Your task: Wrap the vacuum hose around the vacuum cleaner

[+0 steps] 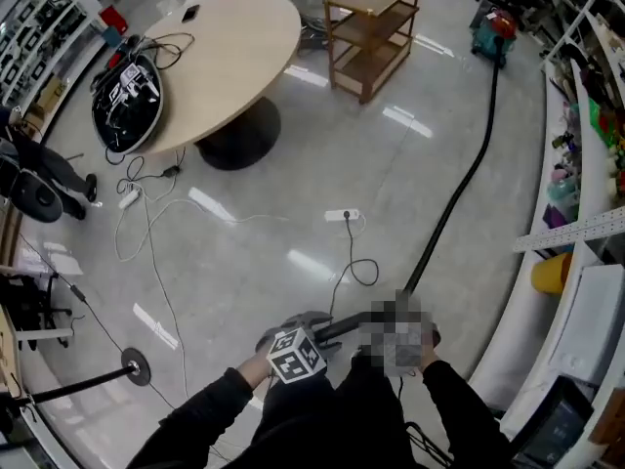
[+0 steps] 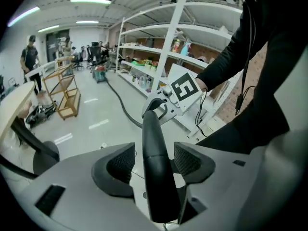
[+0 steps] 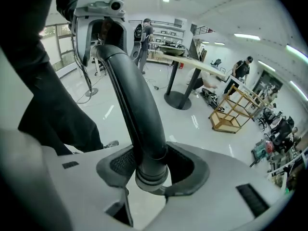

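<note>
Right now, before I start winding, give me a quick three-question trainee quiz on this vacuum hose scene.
1. True or false: the right claw is clamped on the hose.
2. The hose leads to: A the round table, B the vacuum cleaner, C the wooden shelf.
3. Which claw stands open around the hose?
Key: 1 true. 2 B. 3 the left claw.

Head view steeply downward; gripper views close-up along jaws; hose (image 1: 459, 193) shared.

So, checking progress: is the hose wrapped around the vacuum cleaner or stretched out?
Stretched out: the hose runs in one long line across the floor from the vacuum cleaner, with no loops around it.
</note>
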A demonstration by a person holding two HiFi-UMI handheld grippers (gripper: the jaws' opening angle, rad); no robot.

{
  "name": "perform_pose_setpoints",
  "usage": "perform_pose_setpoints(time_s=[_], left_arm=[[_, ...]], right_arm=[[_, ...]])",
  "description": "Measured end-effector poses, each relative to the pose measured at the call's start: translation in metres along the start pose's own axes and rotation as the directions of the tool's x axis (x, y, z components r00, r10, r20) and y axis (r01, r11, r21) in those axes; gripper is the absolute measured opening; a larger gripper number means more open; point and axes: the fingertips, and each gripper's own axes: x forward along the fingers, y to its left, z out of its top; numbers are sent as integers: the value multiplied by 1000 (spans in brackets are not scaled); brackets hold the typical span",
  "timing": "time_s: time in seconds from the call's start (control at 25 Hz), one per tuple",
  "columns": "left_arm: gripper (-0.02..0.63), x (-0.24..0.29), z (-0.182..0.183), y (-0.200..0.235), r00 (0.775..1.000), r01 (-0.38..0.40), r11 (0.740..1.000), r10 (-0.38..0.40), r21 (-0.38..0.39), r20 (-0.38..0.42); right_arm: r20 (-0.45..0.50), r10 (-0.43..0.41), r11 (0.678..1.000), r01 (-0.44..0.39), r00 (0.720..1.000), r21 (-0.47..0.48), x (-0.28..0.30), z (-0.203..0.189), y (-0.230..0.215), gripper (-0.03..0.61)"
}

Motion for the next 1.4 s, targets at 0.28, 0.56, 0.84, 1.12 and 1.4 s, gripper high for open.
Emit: perform_pose_setpoints(time_s=[0.28, 0.56, 0.84, 1.12, 1.4], left_arm=[[166, 8, 88, -52, 995, -25, 990, 38, 137, -92], [164, 19, 191, -95, 985, -33, 969, 73, 244, -155], [166, 15, 285, -121, 989, -67, 967, 97, 245, -114], [250, -75, 434, -99, 825, -235, 961, 118, 145, 553], [249, -74, 434, 33, 670, -339, 931, 338, -133, 661]], right_arm=[[83, -66, 992, 56, 994, 117, -80, -33, -14, 181], [213, -175, 967, 127, 961, 221, -151, -71, -56, 183], [327, -315, 925, 211, 891, 317, -210, -85, -109, 186], [350, -367, 809, 110, 862, 577, -242, -129, -165, 181], [334, -411, 678, 40, 848, 734, -292, -154, -239, 183]])
